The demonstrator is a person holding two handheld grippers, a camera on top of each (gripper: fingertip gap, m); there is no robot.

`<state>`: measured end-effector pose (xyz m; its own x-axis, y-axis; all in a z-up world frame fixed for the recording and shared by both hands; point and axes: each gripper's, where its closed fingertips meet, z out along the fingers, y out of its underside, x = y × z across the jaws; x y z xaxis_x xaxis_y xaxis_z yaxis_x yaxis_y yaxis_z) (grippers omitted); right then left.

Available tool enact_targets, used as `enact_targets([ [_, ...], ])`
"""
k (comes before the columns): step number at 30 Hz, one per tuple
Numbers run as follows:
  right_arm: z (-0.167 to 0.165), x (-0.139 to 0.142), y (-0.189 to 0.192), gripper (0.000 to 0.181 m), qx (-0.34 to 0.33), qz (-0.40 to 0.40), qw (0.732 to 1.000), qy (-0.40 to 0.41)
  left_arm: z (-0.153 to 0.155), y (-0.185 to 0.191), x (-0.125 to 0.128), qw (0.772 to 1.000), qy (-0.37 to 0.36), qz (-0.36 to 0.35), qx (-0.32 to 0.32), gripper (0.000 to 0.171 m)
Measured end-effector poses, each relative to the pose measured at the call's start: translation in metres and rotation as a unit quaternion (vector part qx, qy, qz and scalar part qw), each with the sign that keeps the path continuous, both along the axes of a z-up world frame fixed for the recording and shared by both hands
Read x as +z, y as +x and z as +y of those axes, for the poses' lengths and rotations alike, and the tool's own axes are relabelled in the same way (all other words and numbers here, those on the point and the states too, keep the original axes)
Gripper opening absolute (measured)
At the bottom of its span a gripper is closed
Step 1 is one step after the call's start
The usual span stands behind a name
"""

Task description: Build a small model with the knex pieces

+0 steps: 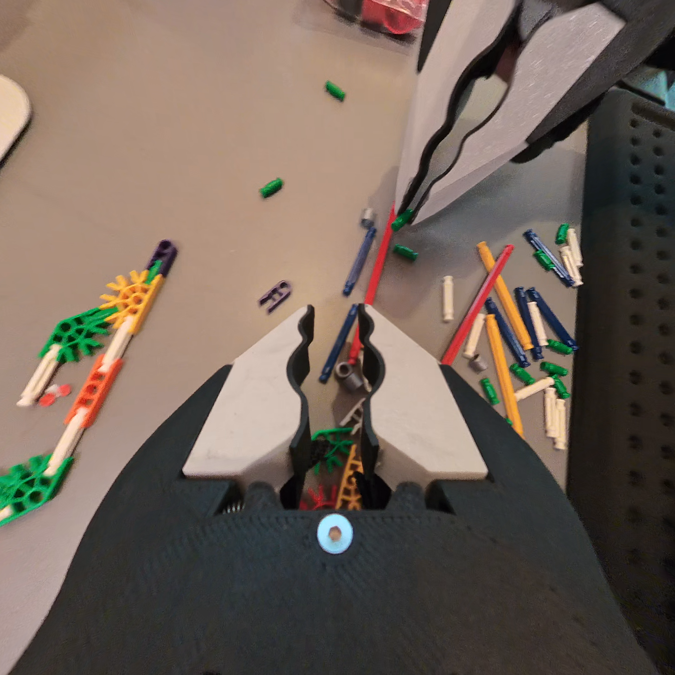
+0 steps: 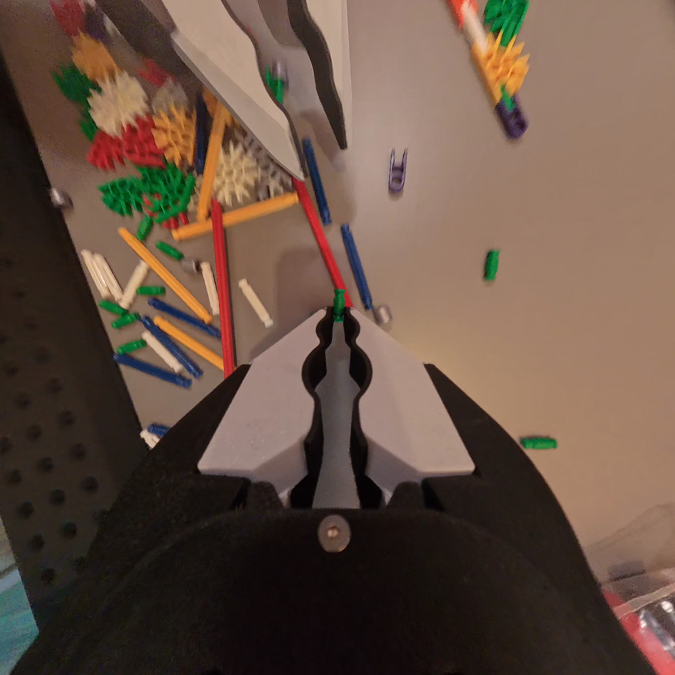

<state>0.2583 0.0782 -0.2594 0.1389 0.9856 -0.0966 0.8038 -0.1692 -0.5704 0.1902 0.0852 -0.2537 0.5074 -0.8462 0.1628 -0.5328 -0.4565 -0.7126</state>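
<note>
My right gripper is shut on a short green rod that sticks out past its tips. In the left wrist view it comes in from the top right, pinching the green rod just above the table, over the far end of a long red rod. My left gripper is open and empty, with blue rods and grey spacers on the table below its gap. It shows at the top of the right wrist view, fingers apart.
A built chain of white rods with green, yellow, orange and purple connectors lies at the left. A loose purple connector lies mid-table. Loose rods and a connector pile lie beside a black perforated panel. Stray green rods. One gripper's finger ends stand about 8 cm off the other's.
</note>
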Motion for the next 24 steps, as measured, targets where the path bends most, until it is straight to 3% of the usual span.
enact_targets([
  [5,0.027,0.011,-0.048,0.003,-0.02,0.019,1.0,0.006,0.027,-0.027,-0.001,0.999,0.033,0.002,0.019,0.018],
  [10,0.038,0.0,-0.08,0.003,-0.006,0.0,1.0,0.006,0.04,-0.038,-0.002,0.994,0.094,0.049,-0.032,0.016],
  [24,0.043,-0.023,-0.089,0.003,-0.003,-0.071,0.997,-0.006,0.038,-0.021,-0.021,0.979,0.1,0.069,-0.162,0.015],
])
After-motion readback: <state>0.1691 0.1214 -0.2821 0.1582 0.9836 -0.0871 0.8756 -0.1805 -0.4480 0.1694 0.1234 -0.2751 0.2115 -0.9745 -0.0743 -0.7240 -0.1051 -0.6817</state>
